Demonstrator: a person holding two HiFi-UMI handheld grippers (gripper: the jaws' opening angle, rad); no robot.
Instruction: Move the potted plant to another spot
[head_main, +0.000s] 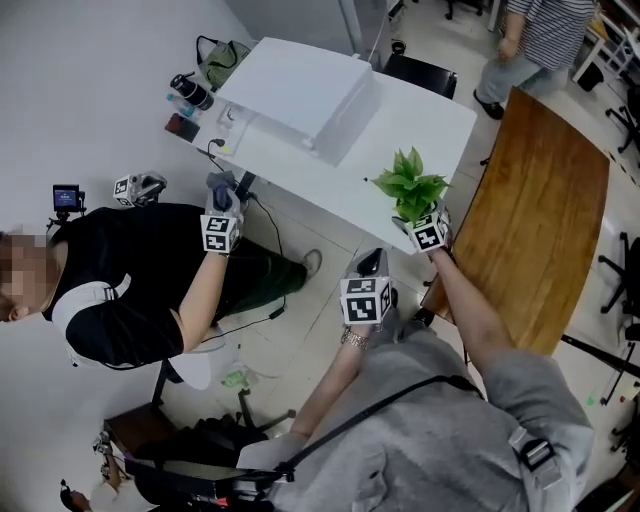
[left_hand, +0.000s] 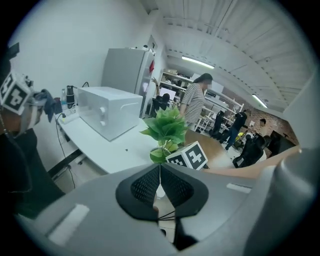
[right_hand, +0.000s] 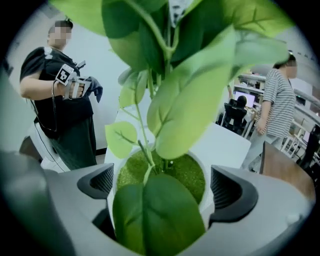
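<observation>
The potted plant (head_main: 408, 185), green leaves in a small white pot (right_hand: 114, 186), is at the near corner of the white table (head_main: 420, 120). My right gripper (head_main: 411, 213) reaches around the pot from the near side. In the right gripper view its jaws stand wide with the pot and its green soil (right_hand: 181, 170) between them, and a thin gap shows at the right pad. The leaves hide the pot's front. My left gripper (head_main: 368, 264) hangs lower and to the left, over the floor, shut with nothing in it. It faces the plant (left_hand: 167, 127).
A white box-like appliance (head_main: 300, 95) stands on the white table's far part. A wooden table (head_main: 540, 200) adjoins on the right. A person in black (head_main: 150, 260) with grippers sits at the left. Another person in a striped shirt (head_main: 530, 40) stands beyond.
</observation>
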